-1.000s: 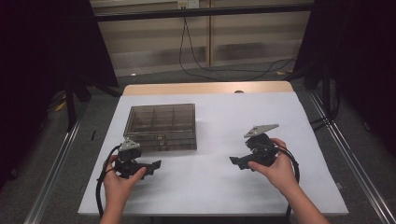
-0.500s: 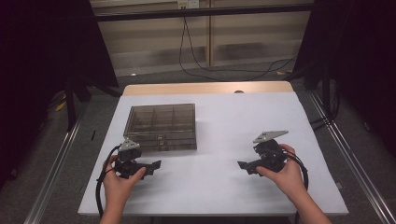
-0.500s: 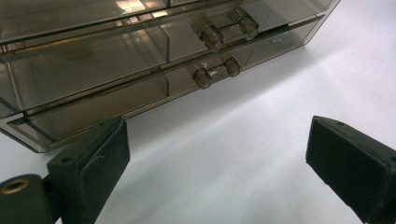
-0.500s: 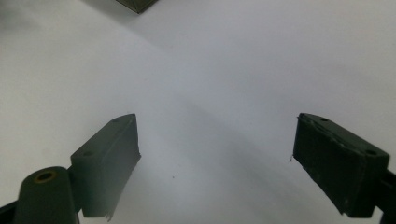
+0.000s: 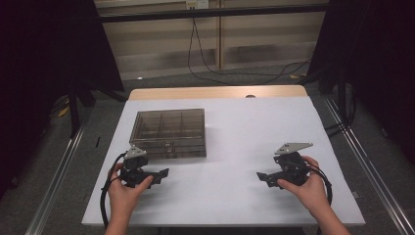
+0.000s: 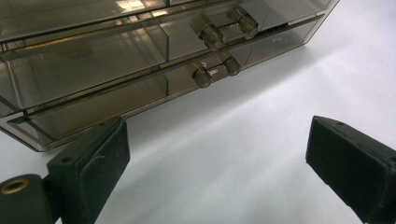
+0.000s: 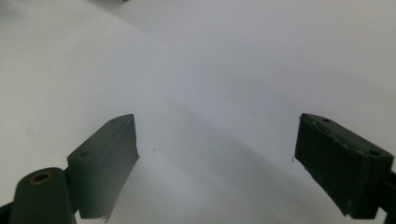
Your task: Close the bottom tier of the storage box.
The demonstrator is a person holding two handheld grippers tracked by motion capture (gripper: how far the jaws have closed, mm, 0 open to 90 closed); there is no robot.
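Note:
A smoky clear plastic organizer box (image 5: 169, 132) with inner dividers lies flat on the white table (image 5: 235, 132), left of centre. Its two front latches (image 6: 217, 49) face my left gripper (image 5: 159, 175), which rests low on the table just in front of the box's near edge, pointing right. The left gripper (image 6: 217, 158) is open with nothing between its pads. My right gripper (image 5: 262, 177) sits on the table's right side, pointing left, far from the box. The right gripper (image 7: 217, 163) is open over bare white surface.
A wooden strip (image 5: 215, 92) edges the table's far side. Metal rails (image 5: 364, 166) run along both sides of the table on the floor. Cables (image 5: 254, 71) trail across the floor behind. Dark curtains stand left and right.
My right hand has moved its gripper to the right and down toward the table's near right part. The left gripper and the box have not moved.

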